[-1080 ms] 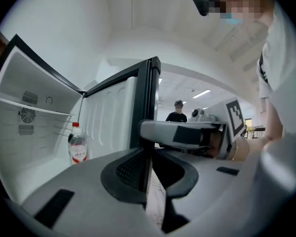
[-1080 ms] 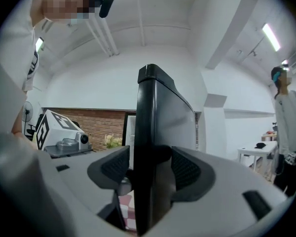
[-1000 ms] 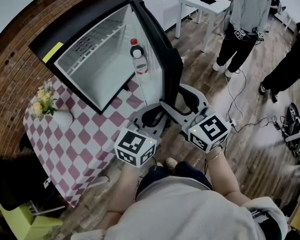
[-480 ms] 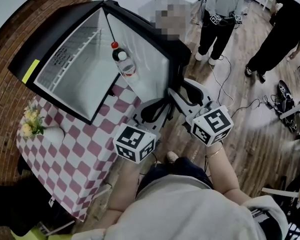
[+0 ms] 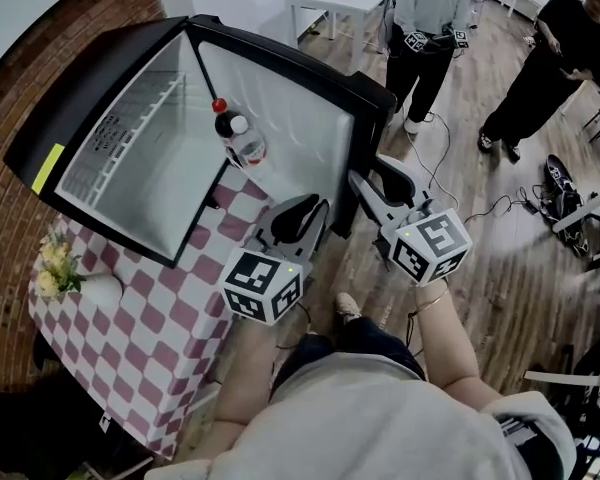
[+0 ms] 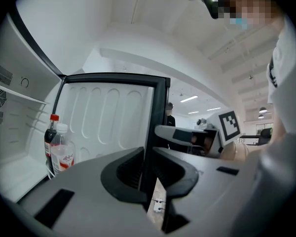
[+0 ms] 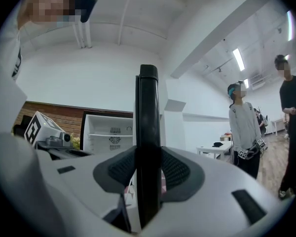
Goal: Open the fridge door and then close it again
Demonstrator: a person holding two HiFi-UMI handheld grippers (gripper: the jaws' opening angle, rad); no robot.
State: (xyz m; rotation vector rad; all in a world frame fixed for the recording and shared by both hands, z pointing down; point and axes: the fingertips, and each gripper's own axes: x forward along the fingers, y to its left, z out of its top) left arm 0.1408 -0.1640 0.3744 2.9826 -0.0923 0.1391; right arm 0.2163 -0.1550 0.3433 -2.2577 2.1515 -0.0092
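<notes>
The black-framed white mini fridge [image 5: 110,148] stands on the pink-checked cloth-covered table [image 5: 170,318]. Its white-lined door [image 5: 300,128] hangs open at the fridge's right, with two plastic bottles [image 5: 242,143] in its shelf. The door's free edge is clamped between the jaws of my left gripper [image 5: 305,213] and of my right gripper [image 5: 375,178], whose jaws have just been closing. A vase of yellow flowers [image 5: 55,268] stands left of the fridge.

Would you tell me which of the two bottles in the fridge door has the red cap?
The dark bottle; the clear bottle beside it has a white cap.
</notes>
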